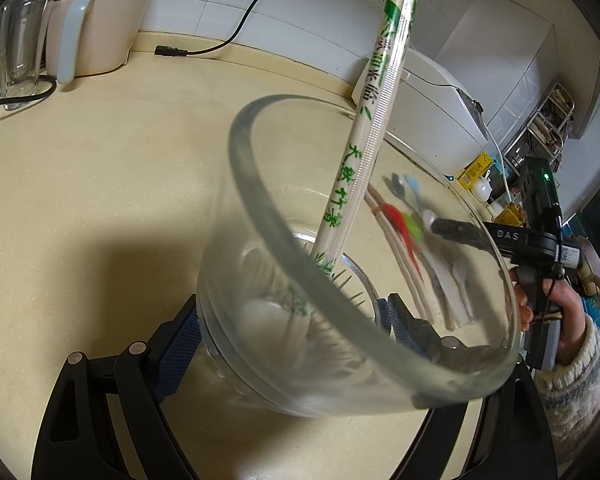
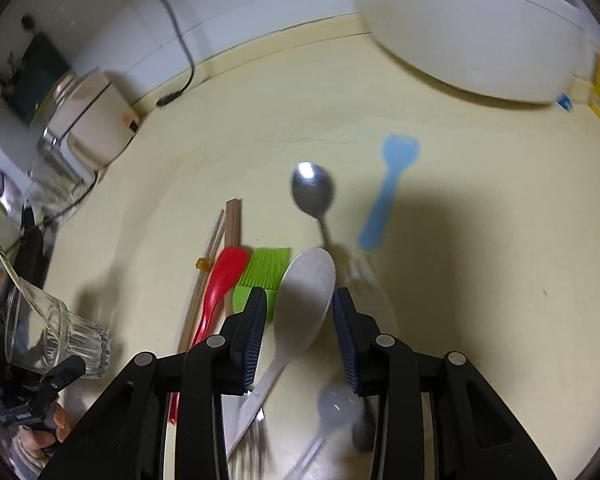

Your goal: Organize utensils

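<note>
My left gripper is shut on a clear glass, its blue pads pressing both sides; the glass tilts. A wrapped pair of bamboo chopsticks stands in it. On the cream counter lie a beige spoon, red spoon, green brush, steel spoon, blue spoon, wooden chopsticks and a blurred grey spoon. My right gripper hangs open over the beige spoon's bowl, pads not pressing it. The right gripper also shows beyond the glass.
A white rice cooker stands at the back right. A cream appliance, a glass jug and a loose black power cable sit at the back left. A yellow box is by the wall.
</note>
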The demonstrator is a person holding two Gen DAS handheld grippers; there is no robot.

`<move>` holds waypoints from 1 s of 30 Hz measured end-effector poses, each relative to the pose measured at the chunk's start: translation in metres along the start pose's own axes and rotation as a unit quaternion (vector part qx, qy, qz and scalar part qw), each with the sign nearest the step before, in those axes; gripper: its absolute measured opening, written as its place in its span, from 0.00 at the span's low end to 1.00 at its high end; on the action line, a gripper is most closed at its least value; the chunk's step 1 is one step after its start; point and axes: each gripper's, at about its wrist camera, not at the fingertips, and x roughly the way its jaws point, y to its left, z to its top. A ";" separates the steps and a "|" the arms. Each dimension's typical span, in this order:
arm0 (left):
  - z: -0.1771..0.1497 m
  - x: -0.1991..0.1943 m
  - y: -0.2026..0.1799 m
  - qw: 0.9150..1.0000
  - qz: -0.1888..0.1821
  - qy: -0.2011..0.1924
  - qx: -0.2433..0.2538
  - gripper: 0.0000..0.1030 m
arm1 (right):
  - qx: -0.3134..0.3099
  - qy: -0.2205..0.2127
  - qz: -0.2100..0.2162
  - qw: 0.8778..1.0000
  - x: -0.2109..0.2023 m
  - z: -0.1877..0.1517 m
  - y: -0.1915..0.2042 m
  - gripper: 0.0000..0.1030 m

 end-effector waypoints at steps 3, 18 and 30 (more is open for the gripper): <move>0.000 0.000 0.000 1.000 0.000 0.000 0.000 0.87 | -0.031 0.006 -0.002 1.000 0.005 0.003 0.010 0.35; 0.000 0.000 0.000 1.000 0.000 0.000 0.000 0.87 | -0.168 -0.010 -0.029 0.985 0.001 -0.026 0.016 0.21; 0.000 0.000 0.000 1.000 0.000 0.000 0.000 0.87 | -0.133 -0.007 0.080 0.988 -0.012 -0.037 0.039 0.21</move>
